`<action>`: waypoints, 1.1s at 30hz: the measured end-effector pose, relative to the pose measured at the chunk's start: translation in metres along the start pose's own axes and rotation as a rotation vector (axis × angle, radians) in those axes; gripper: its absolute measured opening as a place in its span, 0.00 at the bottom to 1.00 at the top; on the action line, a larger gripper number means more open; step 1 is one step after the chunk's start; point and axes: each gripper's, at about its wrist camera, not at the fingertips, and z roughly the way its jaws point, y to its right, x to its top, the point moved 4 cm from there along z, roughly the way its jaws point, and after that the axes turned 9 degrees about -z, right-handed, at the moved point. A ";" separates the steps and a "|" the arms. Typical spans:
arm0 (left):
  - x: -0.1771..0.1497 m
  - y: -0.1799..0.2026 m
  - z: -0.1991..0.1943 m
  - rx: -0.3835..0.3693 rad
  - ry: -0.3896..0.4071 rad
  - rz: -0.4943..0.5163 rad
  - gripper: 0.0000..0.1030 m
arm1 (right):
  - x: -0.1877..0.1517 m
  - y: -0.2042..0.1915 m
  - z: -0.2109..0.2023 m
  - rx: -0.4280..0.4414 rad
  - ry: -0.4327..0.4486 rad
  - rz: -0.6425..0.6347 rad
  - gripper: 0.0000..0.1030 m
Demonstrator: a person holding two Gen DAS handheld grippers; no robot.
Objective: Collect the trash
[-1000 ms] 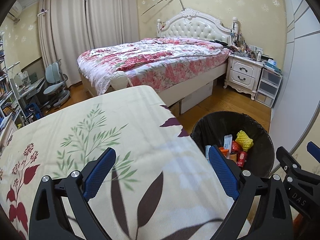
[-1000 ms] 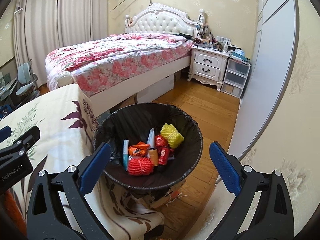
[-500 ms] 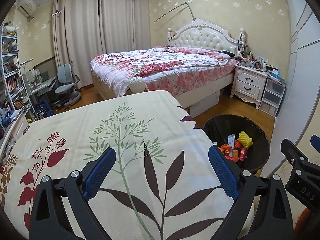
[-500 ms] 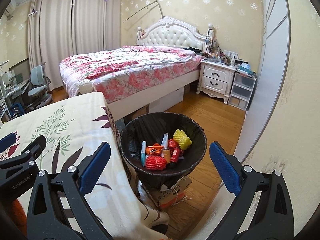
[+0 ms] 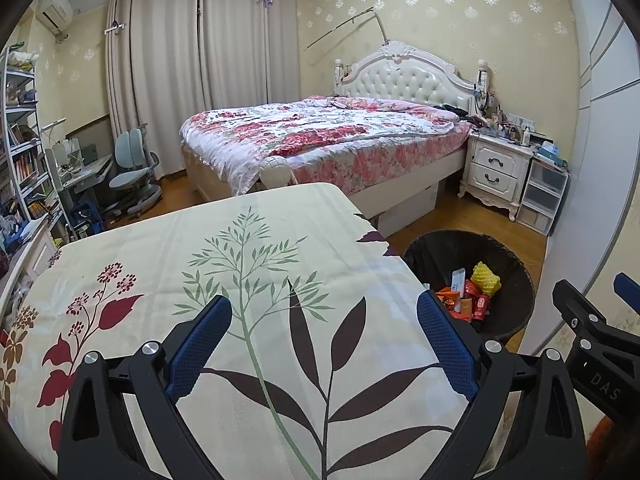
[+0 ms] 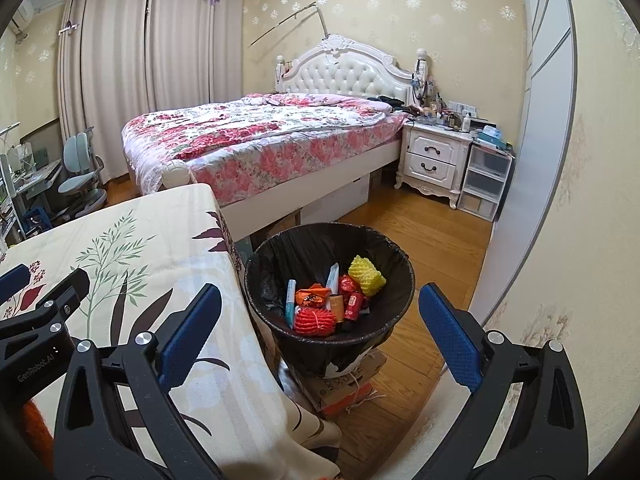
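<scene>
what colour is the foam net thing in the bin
Yellow. The foam net lies in the black-lined bin, clearest in the right wrist view.

Left claw (image 5: 324, 336), right claw (image 6: 320, 320): agape, unladen

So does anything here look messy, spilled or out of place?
Only one oddity: the black trash bin stands on a squashed cardboard box rather than the floor. Its trash, like the yellow foam net, is all inside. Nothing has spilled.

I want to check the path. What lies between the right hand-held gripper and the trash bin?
In the right wrist view, nothing lies between the right hand-held gripper and the trash bin; its open fingers frame the bin.
</scene>
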 end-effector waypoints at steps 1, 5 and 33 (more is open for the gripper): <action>0.000 0.001 0.000 0.000 -0.001 0.001 0.90 | -0.001 0.001 0.000 -0.001 0.000 0.001 0.94; -0.001 0.002 0.000 -0.001 -0.002 0.001 0.90 | -0.002 0.005 0.000 -0.006 0.000 0.005 0.94; -0.002 0.006 -0.001 -0.005 -0.003 -0.002 0.90 | -0.001 0.009 -0.002 -0.016 0.004 0.003 0.94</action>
